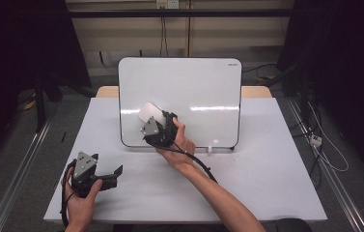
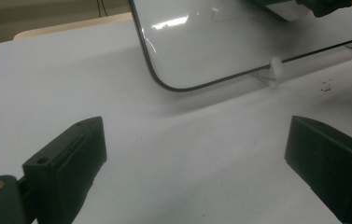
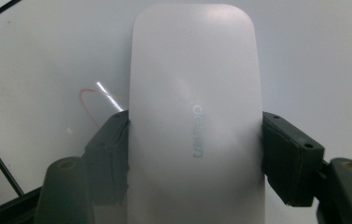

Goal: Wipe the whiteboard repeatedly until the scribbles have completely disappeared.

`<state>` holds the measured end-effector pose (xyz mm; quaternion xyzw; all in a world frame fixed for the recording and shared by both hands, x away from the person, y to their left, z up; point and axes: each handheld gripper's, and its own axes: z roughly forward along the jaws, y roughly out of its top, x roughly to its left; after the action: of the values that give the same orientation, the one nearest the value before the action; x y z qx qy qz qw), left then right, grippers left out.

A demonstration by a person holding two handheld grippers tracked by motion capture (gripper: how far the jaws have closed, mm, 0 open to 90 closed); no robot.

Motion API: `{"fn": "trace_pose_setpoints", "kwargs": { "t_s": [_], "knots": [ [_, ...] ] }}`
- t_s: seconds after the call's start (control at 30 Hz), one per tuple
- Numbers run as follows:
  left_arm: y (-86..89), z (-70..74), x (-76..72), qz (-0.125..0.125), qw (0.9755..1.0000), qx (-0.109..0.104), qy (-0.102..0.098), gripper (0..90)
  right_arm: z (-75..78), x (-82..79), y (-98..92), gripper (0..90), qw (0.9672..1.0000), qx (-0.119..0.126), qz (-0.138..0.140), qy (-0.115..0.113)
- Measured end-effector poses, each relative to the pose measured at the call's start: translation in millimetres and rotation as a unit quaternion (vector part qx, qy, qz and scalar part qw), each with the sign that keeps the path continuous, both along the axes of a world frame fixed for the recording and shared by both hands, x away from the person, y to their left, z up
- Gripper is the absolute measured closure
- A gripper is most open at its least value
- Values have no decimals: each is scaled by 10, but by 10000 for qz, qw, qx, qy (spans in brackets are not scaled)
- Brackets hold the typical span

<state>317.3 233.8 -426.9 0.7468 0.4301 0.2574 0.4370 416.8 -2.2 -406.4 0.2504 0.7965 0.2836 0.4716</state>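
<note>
A white whiteboard (image 1: 194, 96) stands upright at the back of the white table (image 1: 266, 164). My right gripper (image 1: 157, 119) is shut on a white board eraser (image 1: 149, 111), and the eraser lies against the board's lower left part. In the right gripper view both black pads clamp the eraser's (image 3: 194, 70) long sides, and a faint red pen loop (image 3: 89, 100) shows on the board just left of it. My left gripper (image 1: 114, 175) rests low over the table's front left, open, with nothing between its fingers (image 2: 66, 158).
The board stands on small clear plastic feet (image 1: 210, 148) near its lower edge, one of them seen in the left gripper view (image 2: 275, 70). A black cable (image 1: 203, 166) trails from the right gripper along the forearm. Dark floor and metal rails flank the table.
</note>
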Motion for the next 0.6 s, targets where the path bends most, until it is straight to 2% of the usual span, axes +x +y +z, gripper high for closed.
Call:
{"fn": "trace_pose_setpoints", "kwargs": {
  "t_s": [0.1,0.13,0.17,0.23,0.37,0.4,0.6],
  "knots": [
    [-2,0,0,-13,10000,9,-3,56,-2,0,6,319,10000,-11,2,8],
    [-3,2,1,-16,10000,34,-9,57,-27,-30,45,319,9998,-155,68,43],
    [-7,1,1,-20,10000,36,-16,57,-27,-30,45,319,9998,-155,68,43],
    [-10,5,-4,-23,10000,37,-17,56,-82,-72,116,319,9993,-337,174,56],
    [0,4,-7,-2,10000,25,-22,56,-104,-78,144,319,9990,-406,198,34],
    [1,3,-6,-2,10000,23,-15,56,-125,-90,163,319,9982,-544,248,30],
    [-4,9,-11,-29,10000,30,-39,57,-183,-140,219,320,9963,-753,411,58]
  ]
}}
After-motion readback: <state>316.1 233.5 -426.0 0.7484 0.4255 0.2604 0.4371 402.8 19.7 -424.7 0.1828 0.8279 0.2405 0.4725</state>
